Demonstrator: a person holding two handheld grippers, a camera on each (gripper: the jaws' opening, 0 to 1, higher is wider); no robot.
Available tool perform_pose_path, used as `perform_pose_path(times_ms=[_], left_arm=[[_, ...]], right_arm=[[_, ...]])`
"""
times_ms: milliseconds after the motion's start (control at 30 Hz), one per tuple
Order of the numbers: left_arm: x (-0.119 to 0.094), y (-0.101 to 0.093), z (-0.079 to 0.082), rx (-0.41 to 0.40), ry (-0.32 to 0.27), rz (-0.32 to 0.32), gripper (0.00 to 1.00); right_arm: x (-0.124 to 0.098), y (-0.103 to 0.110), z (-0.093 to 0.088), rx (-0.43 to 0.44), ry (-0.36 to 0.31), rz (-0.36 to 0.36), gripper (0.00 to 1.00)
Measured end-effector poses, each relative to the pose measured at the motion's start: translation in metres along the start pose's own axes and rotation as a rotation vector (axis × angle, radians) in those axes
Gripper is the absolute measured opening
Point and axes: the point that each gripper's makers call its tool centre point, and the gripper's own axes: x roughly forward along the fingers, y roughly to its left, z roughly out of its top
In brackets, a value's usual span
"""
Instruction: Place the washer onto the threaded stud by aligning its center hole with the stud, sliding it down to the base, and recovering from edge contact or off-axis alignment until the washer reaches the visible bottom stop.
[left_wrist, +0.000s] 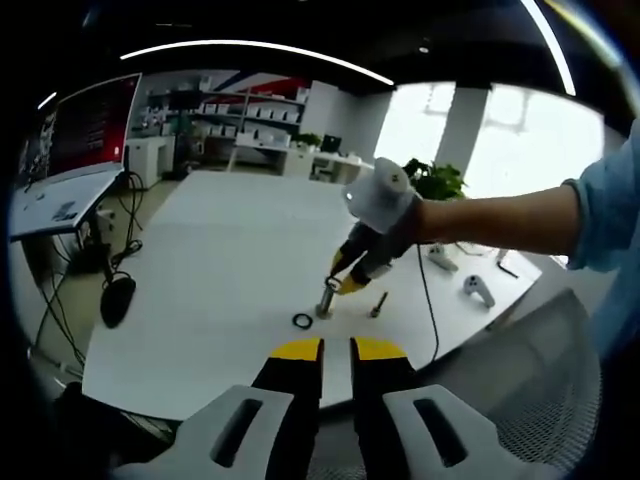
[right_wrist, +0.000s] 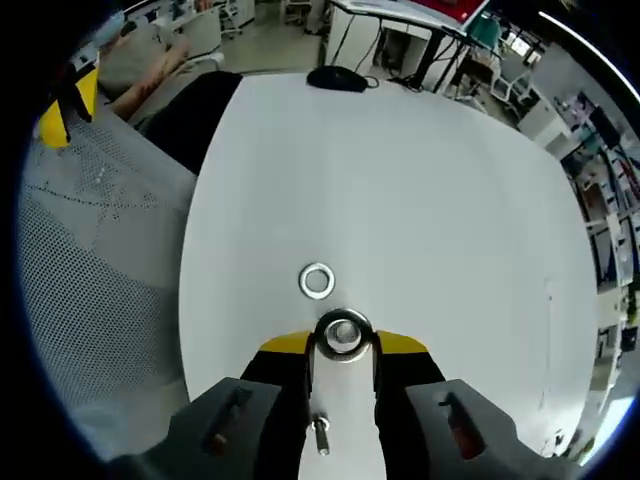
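Washer (right_wrist: 317, 281) lies flat on the desk (right_wrist: 450, 200), just beyond the right tool (right_wrist: 343, 340), touching nothing: thin, stiff, light metal, likely slippery, so pinch it across the rim and leave the hole free. The right tool's jaws flank a round metal piece over the upright stud (left_wrist: 325, 303); whether they clamp it, I cannot tell. Left tool (left_wrist: 338, 350) hangs back, jaws slightly parted, empty. Count: one loose washer, one stud, one spare bolt (left_wrist: 378, 305) lying flat

Shiny metal on a matt white tabletop

I see a bright steel ring washer (right_wrist: 317, 281), a glossy threaded metal stud (right_wrist: 343, 334), a smooth matt white table (right_wrist: 420, 180) and a grey mesh-fabric chair (right_wrist: 90, 250).
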Motion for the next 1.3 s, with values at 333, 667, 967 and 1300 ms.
perform_pose_path(times_ms=[333, 667, 967, 1300], left_arm=[[0.000, 0.000, 0.000, 0.000, 0.000, -0.001, 0.08], [0.000, 0.000, 0.000, -0.001, -0.001, -0.001, 0.08], [0.000, 0.000, 0.000, -0.001, -0.001, 0.000, 0.08], [0.000, 0.001, 0.000, -0.002, -0.001, 0.001, 0.08]], right_arm=[[0.006, 0.004, 0.000, 0.000, 0.028, 0.017, 0.24], [0.013, 0.003, -0.002, 0.000, 0.047, 0.027, 0.24], [0.023, 0.005, -0.005, -0.002, 0.070, 0.039, 0.23], [0.036, 0.009, -0.011, -0.003, 0.103, 0.053, 0.23]])
